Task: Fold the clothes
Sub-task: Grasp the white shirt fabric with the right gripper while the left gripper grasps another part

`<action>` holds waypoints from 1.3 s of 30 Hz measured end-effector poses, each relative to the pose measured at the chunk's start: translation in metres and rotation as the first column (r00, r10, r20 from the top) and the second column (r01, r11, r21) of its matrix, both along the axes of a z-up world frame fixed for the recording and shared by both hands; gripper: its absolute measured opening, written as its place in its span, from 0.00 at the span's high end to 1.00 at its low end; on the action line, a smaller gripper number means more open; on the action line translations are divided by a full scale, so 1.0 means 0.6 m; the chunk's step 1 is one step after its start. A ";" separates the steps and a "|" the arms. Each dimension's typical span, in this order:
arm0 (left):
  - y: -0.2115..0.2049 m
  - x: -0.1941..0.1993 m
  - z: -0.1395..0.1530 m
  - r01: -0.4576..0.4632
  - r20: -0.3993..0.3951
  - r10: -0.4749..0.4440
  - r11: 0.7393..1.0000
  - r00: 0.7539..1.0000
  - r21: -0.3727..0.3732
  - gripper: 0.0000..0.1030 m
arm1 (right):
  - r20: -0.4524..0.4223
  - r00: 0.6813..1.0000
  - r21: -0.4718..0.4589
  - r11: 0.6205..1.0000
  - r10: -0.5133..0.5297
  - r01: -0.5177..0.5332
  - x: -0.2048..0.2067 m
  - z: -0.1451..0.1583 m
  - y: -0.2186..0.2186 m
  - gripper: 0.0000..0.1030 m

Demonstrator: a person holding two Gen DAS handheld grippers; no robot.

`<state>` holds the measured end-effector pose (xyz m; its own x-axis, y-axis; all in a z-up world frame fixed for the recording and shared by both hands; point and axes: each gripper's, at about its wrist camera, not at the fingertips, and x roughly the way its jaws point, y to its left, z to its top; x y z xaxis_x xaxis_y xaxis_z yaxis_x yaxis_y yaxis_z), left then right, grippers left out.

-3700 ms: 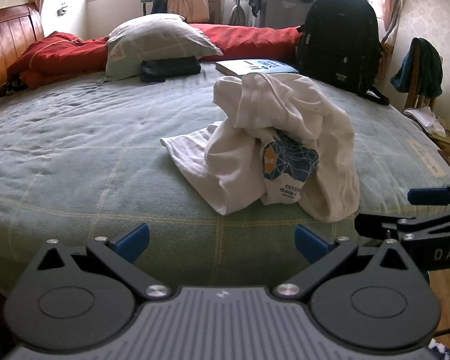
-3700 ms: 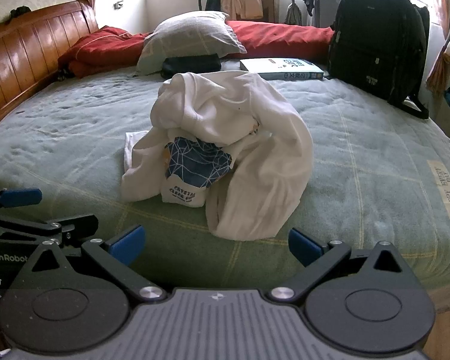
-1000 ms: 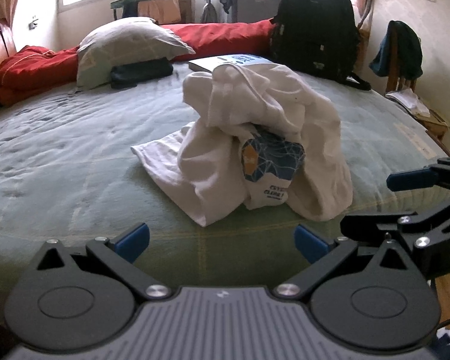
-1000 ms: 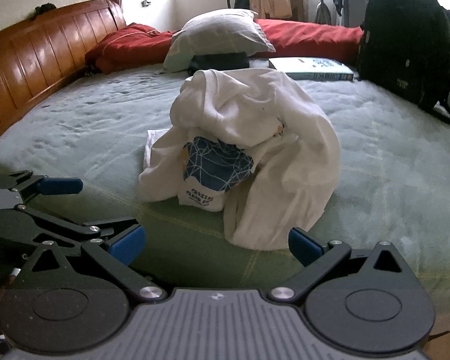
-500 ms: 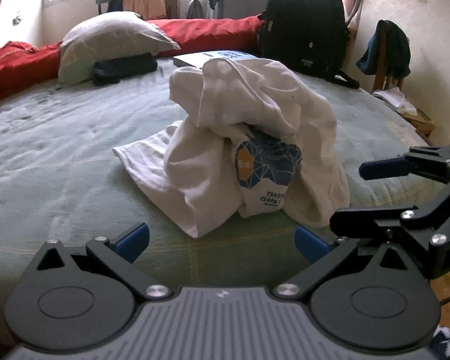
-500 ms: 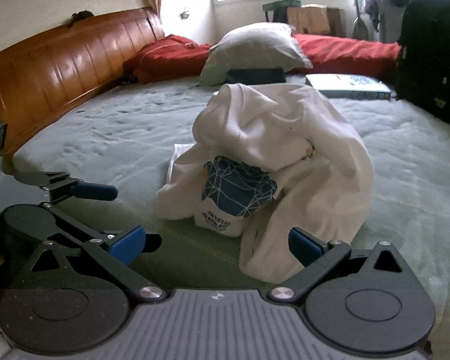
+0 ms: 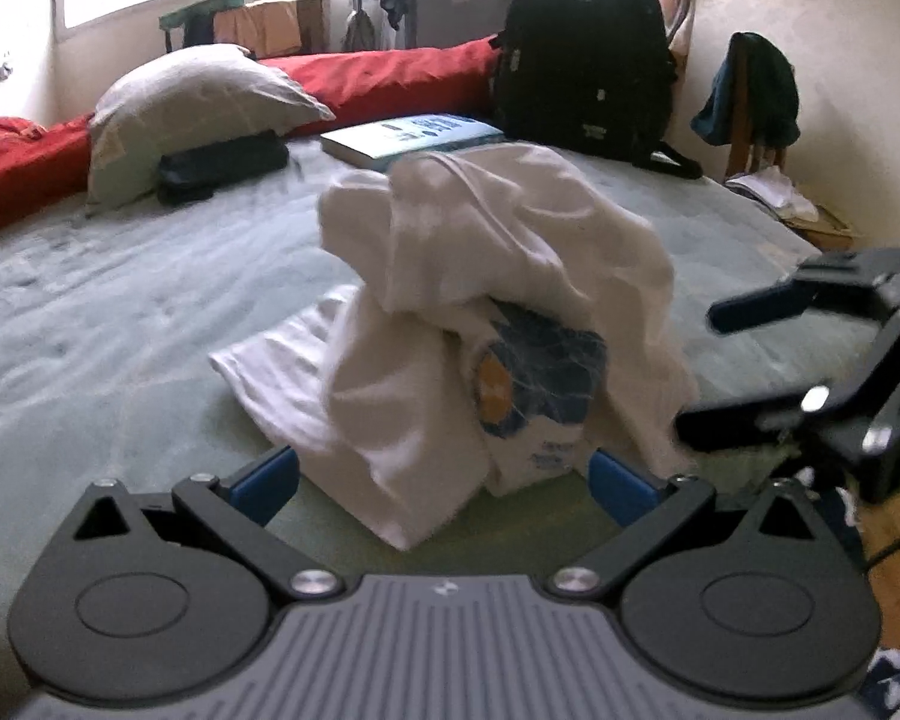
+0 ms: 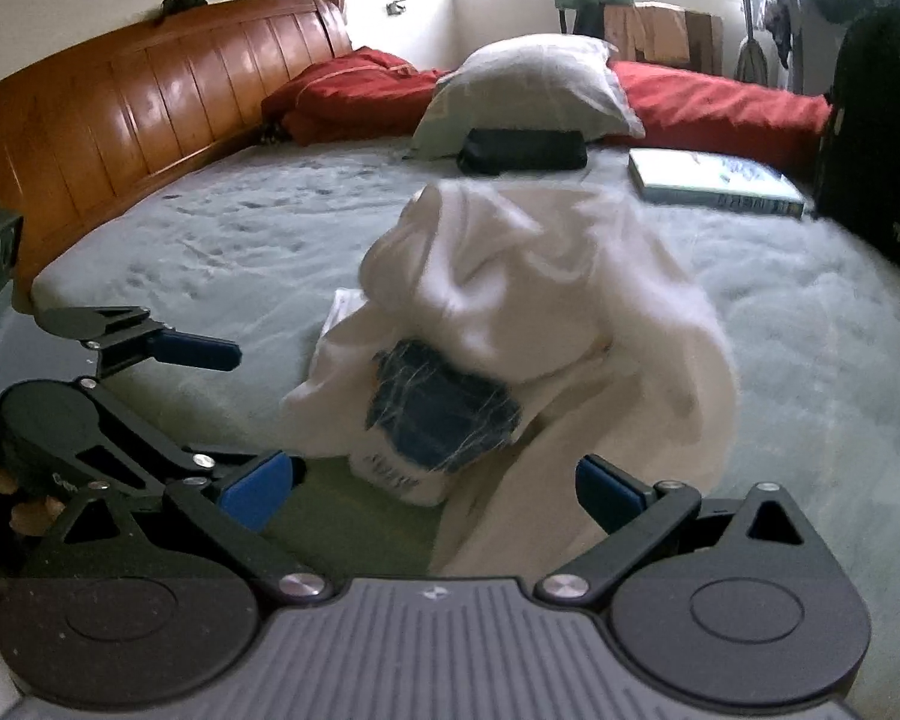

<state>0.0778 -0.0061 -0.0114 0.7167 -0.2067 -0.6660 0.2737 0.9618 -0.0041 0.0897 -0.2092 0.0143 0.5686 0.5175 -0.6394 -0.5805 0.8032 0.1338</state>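
A crumpled white T-shirt (image 7: pixel 486 276) with a blue and orange print lies in a heap near the front edge of the green bed (image 7: pixel 120 312). In the left wrist view my left gripper (image 7: pixel 444 483) is open, its blue pads on either side of the heap's lower hem. My right gripper (image 7: pixel 699 366) shows at the right edge of that view, also open. In the right wrist view the T-shirt (image 8: pixel 540 300) fills the middle and my right gripper (image 8: pixel 432 489) is open just before its hanging fold. The left gripper (image 8: pixel 252 414) stands open at the left.
At the far side of the bed lie a grey pillow (image 7: pixel 192 102), a black pouch (image 7: pixel 222 165), a book (image 7: pixel 408 135), a red duvet (image 7: pixel 384 81) and a black backpack (image 7: pixel 582 54). A wooden headboard (image 8: pixel 120 102) runs along the left. A chair with clothes (image 7: pixel 750 96) stands right.
Both grippers have moved closer to the T-shirt heap, which now looks larger in both views. The right gripper has swung its view left, toward the headboard. Both stay open.
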 end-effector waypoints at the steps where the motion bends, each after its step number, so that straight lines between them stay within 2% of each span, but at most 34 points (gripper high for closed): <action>1: 0.001 0.004 0.001 -0.003 0.006 0.003 1.000 1.000 0.016 0.01 | 0.011 1.000 -0.006 1.000 -0.004 0.004 0.007 0.007 -0.005 0.03; 10: 0.015 0.033 0.009 0.015 0.008 -0.015 0.999 1.000 0.047 0.04 | 0.105 0.994 -0.063 0.998 -0.011 0.018 0.086 0.060 -0.024 0.12; 13: 0.018 0.047 0.011 0.031 0.010 -0.032 0.998 0.999 0.058 0.09 | 0.105 0.994 -0.079 0.997 -0.002 0.010 0.122 0.062 -0.019 0.16; 15: 0.021 0.058 0.012 0.041 0.008 -0.042 0.997 0.999 0.069 0.18 | 0.104 0.995 -0.089 0.996 0.009 0.000 0.147 0.062 -0.016 0.19; 17: 0.025 0.071 0.013 0.045 0.007 -0.046 0.996 0.999 0.074 0.23 | 0.105 0.994 -0.093 0.995 0.032 -0.022 0.171 0.064 -0.012 0.23; 24: 0.036 0.095 0.005 0.097 -0.010 -0.096 0.994 0.995 0.055 0.23 | 0.082 0.979 -0.107 0.978 0.186 -0.177 0.258 0.069 0.012 0.23; 29: 0.038 0.105 -0.003 0.113 -0.025 -0.112 0.993 0.993 0.041 0.23 | -0.020 0.959 -0.091 0.954 0.284 -0.284 0.308 0.044 0.031 0.24; 30: 0.038 0.106 -0.005 0.111 -0.028 -0.110 0.993 0.994 0.040 0.23 | -0.036 0.954 -0.090 0.950 0.297 -0.299 0.310 0.039 0.031 0.28; 32: 0.038 0.107 -0.008 0.109 -0.033 -0.108 0.993 0.994 0.041 0.23 | -0.052 0.949 -0.088 0.945 0.310 -0.314 0.304 0.034 0.030 0.46; 34: 0.038 0.108 -0.008 0.110 -0.036 -0.109 0.993 0.993 0.042 0.23 | -0.048 0.950 -0.095 0.945 0.310 -0.313 0.290 0.034 0.023 0.83; 35: 0.037 0.108 -0.008 0.111 -0.037 -0.109 0.993 0.993 0.043 0.23 | -0.040 0.951 -0.106 0.945 0.307 -0.310 0.281 0.035 0.019 0.87; 39: 0.030 0.101 -0.002 0.119 -0.026 -0.118 0.991 0.993 0.054 0.23 | -0.004 0.967 -0.139 0.958 0.255 -0.253 0.245 0.042 -0.017 0.89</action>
